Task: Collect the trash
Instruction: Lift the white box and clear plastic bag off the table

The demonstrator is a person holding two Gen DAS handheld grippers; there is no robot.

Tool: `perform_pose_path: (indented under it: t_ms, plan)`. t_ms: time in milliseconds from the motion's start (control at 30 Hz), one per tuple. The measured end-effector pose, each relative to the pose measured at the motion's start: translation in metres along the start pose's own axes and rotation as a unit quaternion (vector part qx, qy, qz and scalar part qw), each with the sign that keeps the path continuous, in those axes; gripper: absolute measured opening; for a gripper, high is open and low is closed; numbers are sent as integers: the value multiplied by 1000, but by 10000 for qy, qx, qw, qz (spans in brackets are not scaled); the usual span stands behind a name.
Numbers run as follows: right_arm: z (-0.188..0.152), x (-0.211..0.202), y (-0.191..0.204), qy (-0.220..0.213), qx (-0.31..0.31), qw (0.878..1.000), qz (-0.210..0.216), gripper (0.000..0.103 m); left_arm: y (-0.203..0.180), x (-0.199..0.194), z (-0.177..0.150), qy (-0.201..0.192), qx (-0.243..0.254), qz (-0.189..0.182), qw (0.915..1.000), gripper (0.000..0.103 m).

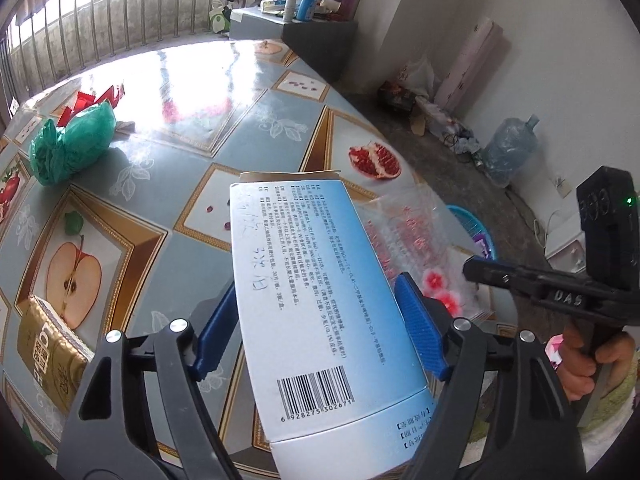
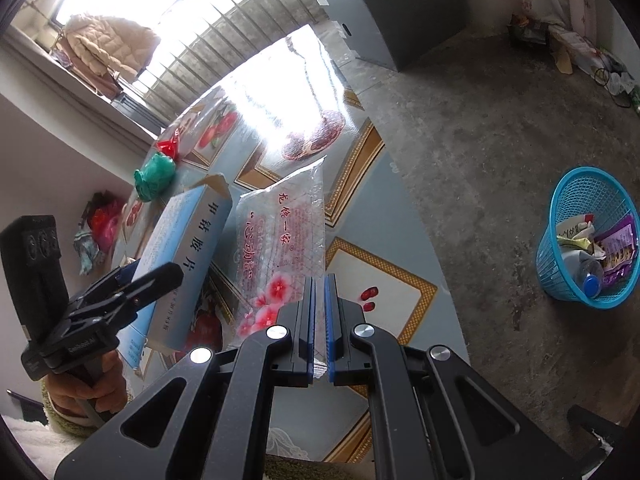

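A light blue and white medicine box (image 1: 300, 240) with a barcode is tilted above the table, and my left gripper (image 1: 318, 300) is shut on its sides with the blue pads (image 1: 420, 320). In the right wrist view the same box (image 2: 184, 248) slants beside the left gripper (image 2: 160, 276). My right gripper (image 2: 319, 280) is shut on the near edge of a clear plastic wrapper (image 2: 280, 240) with red print and pink flowers. That wrapper (image 1: 404, 232) lies partly hidden behind the box. On the floor to the right stands a blue mesh basket (image 2: 552, 264) with trash in it.
A crumpled green plastic bag (image 1: 76, 136) and red wrappers (image 1: 96, 98) lie at the table's far left. A gold box (image 1: 48, 356) sits at the near left edge. The fruit-patterned tablecloth (image 1: 200, 80) ends at the right over bare concrete floor (image 2: 480, 120). A grey cabinet (image 2: 392, 20) stands beyond.
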State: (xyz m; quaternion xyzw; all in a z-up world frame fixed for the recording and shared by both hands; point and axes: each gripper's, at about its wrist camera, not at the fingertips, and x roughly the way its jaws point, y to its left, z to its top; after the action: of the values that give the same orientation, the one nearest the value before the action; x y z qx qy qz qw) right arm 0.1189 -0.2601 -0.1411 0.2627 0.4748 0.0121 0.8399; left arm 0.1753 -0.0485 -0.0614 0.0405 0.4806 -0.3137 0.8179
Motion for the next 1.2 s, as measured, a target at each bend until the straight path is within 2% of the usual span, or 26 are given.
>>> perform_pose_path:
  t_ms: [200, 400, 633, 700, 767, 833, 1200]
  plan:
    - [-2, 5, 8, 84, -44, 9999, 69, 5, -7, 4, 1, -4, 108, -103, 9999, 71]
    - [-3, 10, 10, 192, 9, 9995, 248, 6, -8, 21, -4, 187, 152, -10, 9997, 71]
    - [-1, 13, -1, 324, 356, 9976, 506, 7, -5, 22, -7, 175, 122, -42, 9998, 70]
    - [0, 15, -5, 387, 491, 9964, 579, 13, -5, 22, -7, 173, 119, -42, 9998, 70]
    - [0, 17, -10, 438, 647, 9938, 797, 22, -5, 23, -7, 173, 131, -36, 9998, 70]
    - [0, 20, -11, 509, 729, 9909, 1015, 25, -5, 24, -8, 172, 131, -34, 9998, 70]
    - [3, 30, -23, 610, 1045, 9816, 1477, 25, -5, 24, -8, 163, 142, -24, 9998, 70]
